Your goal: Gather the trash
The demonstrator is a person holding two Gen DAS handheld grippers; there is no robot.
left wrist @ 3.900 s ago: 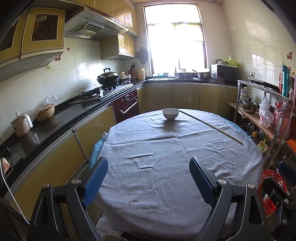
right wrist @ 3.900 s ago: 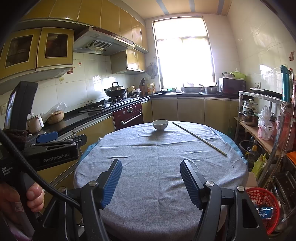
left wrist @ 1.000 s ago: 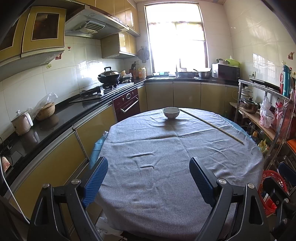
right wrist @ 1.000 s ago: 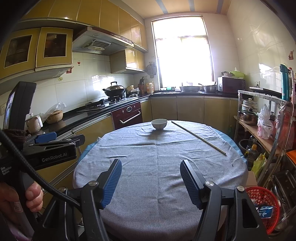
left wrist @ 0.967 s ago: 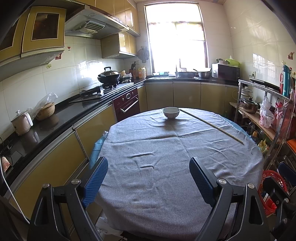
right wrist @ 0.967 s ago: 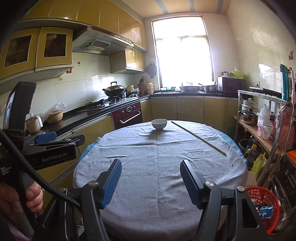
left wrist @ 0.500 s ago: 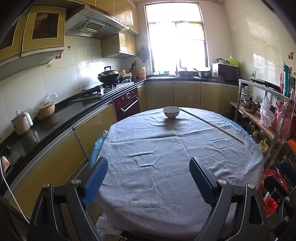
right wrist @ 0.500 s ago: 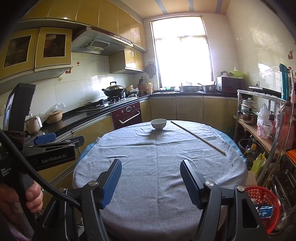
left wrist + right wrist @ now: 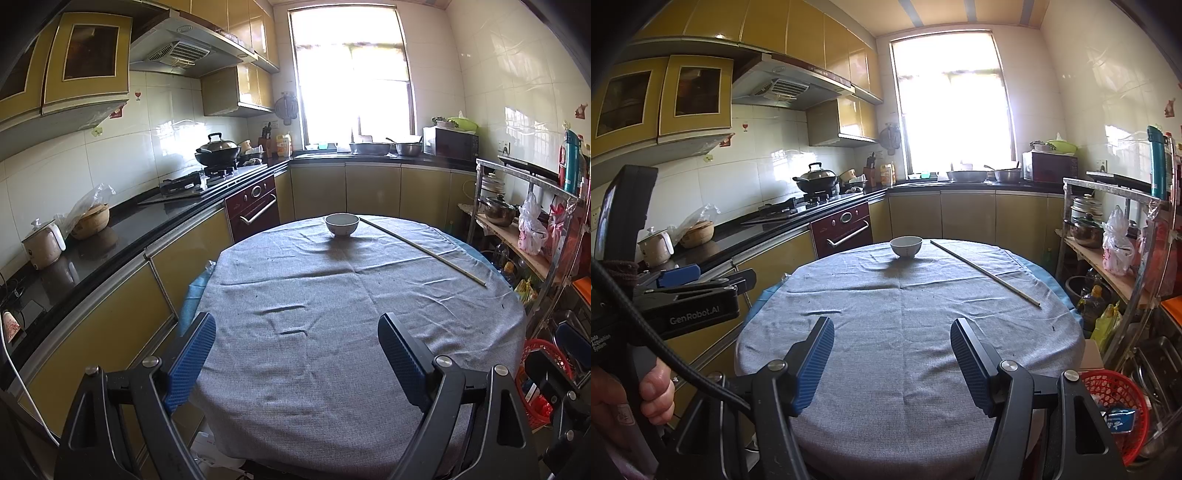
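Now, desk: a round desk (image 9: 332, 332) under a grey cloth (image 9: 905, 332) fills the middle of both views; every place below is given from it.
Bowl: a white bowl (image 9: 341, 224) stands upright at the desk's far edge, near the window side.
Stick: a long thin stick (image 9: 421, 251) lies flat on the cloth, running from just beside the bowl out toward the desk's right rim.
Trash: small dark specks (image 9: 1052, 327) dot the cloth near the right rim; what they are is too small to tell.
Basket: a red basket (image 9: 1115, 398) sits on the floor below the desk's right near side, with a blue packet (image 9: 1117, 419) in it.
Left gripper: the left gripper (image 9: 297, 354) hangs over the desk's near edge, jaws spread wide with only cloth showing between them.
Right gripper: the right gripper (image 9: 892, 360) hangs over the same near edge, jaws spread and holding nothing.
Hand: a hand (image 9: 639, 395) wraps the left gripper's handle, left of the desk.
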